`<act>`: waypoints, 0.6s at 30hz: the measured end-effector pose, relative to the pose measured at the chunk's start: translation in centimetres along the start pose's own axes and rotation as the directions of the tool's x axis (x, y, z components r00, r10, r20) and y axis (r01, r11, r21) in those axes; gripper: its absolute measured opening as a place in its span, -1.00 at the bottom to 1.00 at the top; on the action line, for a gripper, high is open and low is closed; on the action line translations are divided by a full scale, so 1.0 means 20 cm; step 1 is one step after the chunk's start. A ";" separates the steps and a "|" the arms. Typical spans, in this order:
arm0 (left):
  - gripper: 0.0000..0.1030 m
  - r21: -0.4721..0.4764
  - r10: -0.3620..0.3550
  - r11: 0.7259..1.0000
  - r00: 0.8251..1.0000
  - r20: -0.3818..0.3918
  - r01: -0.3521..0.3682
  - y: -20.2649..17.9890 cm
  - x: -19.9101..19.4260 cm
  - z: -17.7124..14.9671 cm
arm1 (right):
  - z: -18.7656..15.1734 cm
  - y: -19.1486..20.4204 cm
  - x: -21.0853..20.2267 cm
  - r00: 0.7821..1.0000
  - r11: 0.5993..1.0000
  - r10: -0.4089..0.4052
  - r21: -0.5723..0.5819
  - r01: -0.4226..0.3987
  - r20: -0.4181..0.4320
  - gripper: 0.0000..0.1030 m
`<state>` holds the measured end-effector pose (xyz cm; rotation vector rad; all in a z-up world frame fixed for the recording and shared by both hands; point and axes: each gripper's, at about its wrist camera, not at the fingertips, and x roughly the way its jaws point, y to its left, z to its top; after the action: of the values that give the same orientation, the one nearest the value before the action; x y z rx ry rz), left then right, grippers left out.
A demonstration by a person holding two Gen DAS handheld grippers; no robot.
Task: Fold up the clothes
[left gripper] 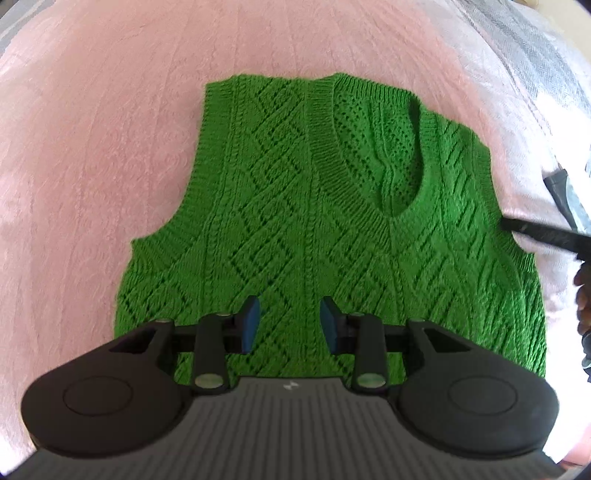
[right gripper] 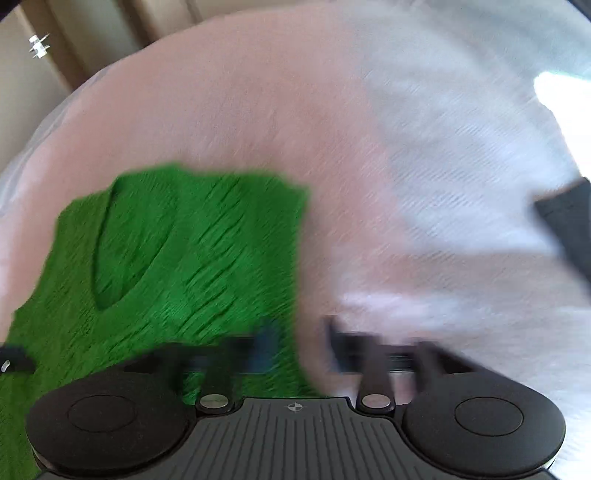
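A green knitted sleeveless vest lies flat on a pink bedspread, V-neck pointing away from me. My left gripper hovers open over the vest's lower middle, blue pads apart, nothing between them. In the right wrist view the picture is smeared by motion; the vest fills the lower left. My right gripper stands open over the vest's right edge, its left finger above the knit and its right finger above the bedspread. A black finger of the right gripper enters the left wrist view beside the vest's right armhole.
A white and grey cloth covers the right side of the bed. A person's hand shows at the right edge. A dark object lies at the far right. Beige panels stand beyond the bed's far edge.
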<state>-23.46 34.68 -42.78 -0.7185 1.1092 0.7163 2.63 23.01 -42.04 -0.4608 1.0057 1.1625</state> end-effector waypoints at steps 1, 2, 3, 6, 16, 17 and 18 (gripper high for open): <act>-0.39 -0.001 0.003 1.000 1.000 -0.001 -0.003 0.00 0.00 -0.02 | -0.01 0.02 -0.05 0.999 1.000 0.000 -0.018 0.000 0.032 0.08; -0.39 -0.001 0.006 1.000 1.000 -0.002 -0.006 0.01 0.00 -0.03 | -0.03 0.04 -0.11 0.998 0.999 0.007 -0.037 -0.005 0.059 0.07; -0.39 -0.002 0.008 1.000 1.000 -0.003 -0.008 0.01 0.00 -0.05 | -0.06 0.07 -0.14 0.997 0.997 0.039 -0.061 -0.035 0.067 0.01; -0.40 0.005 0.003 1.000 1.000 -0.009 -0.002 0.01 0.00 -0.12 | -0.15 0.15 -0.16 0.982 0.970 0.188 -0.151 -0.190 -0.026 -0.57; -0.40 0.015 0.046 0.999 0.997 0.063 -0.047 0.10 -0.09 -0.31 | -0.33 0.19 -0.32 0.999 0.984 0.049 -0.170 -0.046 0.012 -0.56; -0.40 0.021 0.056 0.998 0.996 0.073 -0.058 0.10 -0.10 -0.34 | -0.35 0.19 -0.33 0.999 0.985 0.035 -0.172 -0.031 0.016 -0.56; -0.40 0.026 0.066 0.997 0.995 0.081 -0.068 0.10 -0.12 -0.37 | -0.37 0.20 -0.35 1.000 0.985 0.021 -0.174 -0.017 0.020 -0.55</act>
<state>-29.52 29.55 -42.89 -0.6254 1.0724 0.7781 -4.36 15.10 -39.25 -0.5762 0.8950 1.2755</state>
